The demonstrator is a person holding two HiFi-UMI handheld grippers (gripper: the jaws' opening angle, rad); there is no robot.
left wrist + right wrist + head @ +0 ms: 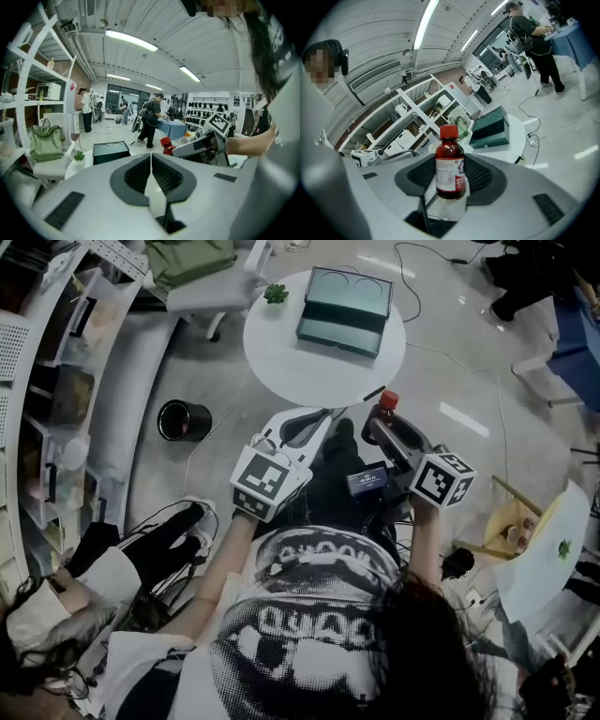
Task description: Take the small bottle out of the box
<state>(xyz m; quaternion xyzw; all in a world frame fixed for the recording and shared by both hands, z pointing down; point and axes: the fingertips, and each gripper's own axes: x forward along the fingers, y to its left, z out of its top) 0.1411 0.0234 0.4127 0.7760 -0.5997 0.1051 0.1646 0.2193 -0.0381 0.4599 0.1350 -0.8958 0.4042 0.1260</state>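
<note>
Label print on small bottle (450,161) too small to read, body below cap hidden behind right gripper (382,424) at head-view centre

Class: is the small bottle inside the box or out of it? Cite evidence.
Out: the right hand-held gripper grips the small bottle, well apart from the box.

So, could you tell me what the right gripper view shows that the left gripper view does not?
Only the right gripper view shows the label on the small bottle and the right gripper shut on it. Only the left gripper view shows the left gripper closed on nothing, and a green bag. Both show the dark green box on the white table and the bottle's red cap.
</note>
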